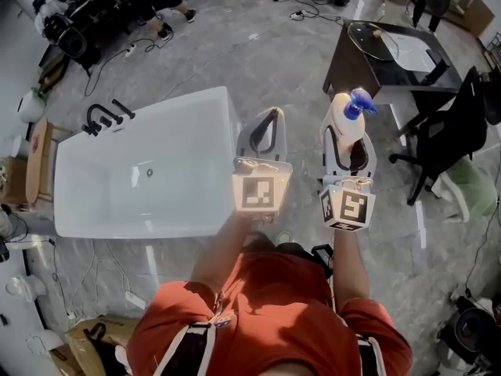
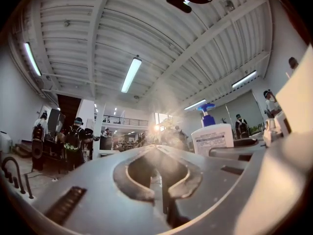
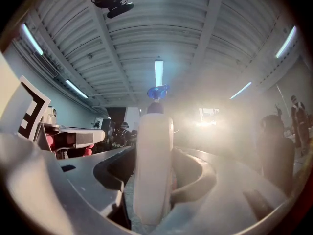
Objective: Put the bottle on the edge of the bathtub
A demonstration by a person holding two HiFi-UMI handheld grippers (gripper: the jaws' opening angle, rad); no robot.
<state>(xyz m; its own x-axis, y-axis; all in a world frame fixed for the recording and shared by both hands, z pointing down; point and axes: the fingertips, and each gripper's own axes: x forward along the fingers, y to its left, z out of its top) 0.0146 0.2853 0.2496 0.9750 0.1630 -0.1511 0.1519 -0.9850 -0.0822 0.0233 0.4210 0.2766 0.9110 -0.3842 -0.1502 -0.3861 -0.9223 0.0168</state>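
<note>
With the right gripper (image 1: pixel 349 141) clamping the bottle (image 1: pixel 350 110) and the left gripper (image 1: pixel 273 116) clenched empty, we should carry it upright to the bathtub (image 1: pixel 228 131) rim, centre-left.

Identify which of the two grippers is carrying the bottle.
The right gripper, at the head view's right: its jaws clamp the blue-topped white bottle. The left gripper beside it has its jaws shut together with nothing between them.

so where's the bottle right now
In the head view the bottle is right of centre, gripped in the right claw over the floor, off to the right of the bathtub.
</note>
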